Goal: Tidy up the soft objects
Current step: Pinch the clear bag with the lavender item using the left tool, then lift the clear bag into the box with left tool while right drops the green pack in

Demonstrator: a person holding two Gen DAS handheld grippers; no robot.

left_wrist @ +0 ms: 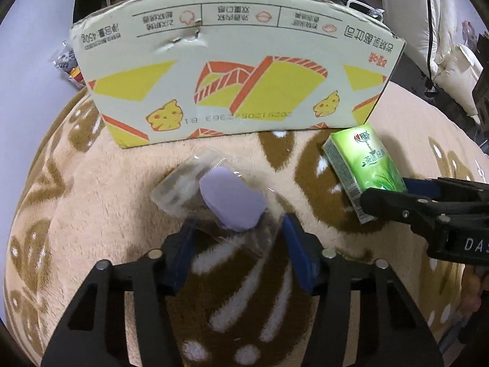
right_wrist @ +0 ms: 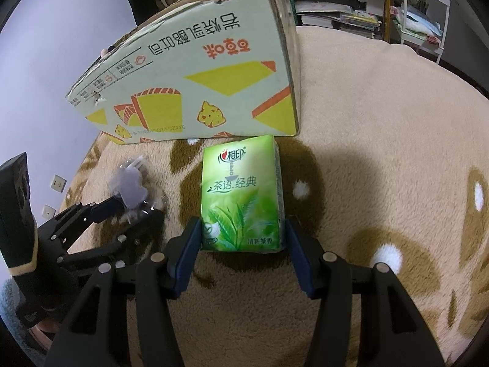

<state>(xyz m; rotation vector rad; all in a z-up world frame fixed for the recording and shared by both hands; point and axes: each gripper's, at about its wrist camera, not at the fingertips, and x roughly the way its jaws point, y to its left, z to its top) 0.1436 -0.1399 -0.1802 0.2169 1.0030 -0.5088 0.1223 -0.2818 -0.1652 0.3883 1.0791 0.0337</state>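
A clear plastic pack with a purple sponge [left_wrist: 232, 198] inside lies on the fleece blanket [left_wrist: 91, 189]. My left gripper [left_wrist: 238, 223] holds its near end, one blue pad against each side. The green tissue pack [right_wrist: 241, 195] lies flat just right of it, and my right gripper [right_wrist: 241, 229] is shut on its near end. In the left wrist view the tissue pack [left_wrist: 366, 165] and right gripper [left_wrist: 388, 192] are at the right. The right wrist view shows the left gripper [right_wrist: 137, 206] around the purple sponge [right_wrist: 131, 189]. A printed cardboard box [left_wrist: 232, 70] [right_wrist: 198, 70] stands close behind both; its inside is hidden.
The beige and brown blanket [right_wrist: 366, 153] spreads wide to the right of the box. Snack packets [left_wrist: 68, 64] lie left of the box. White bedding [left_wrist: 443, 46] is piled at the far right. Shelves with books [right_wrist: 336, 9] and a white rack [right_wrist: 428, 15] stand behind.
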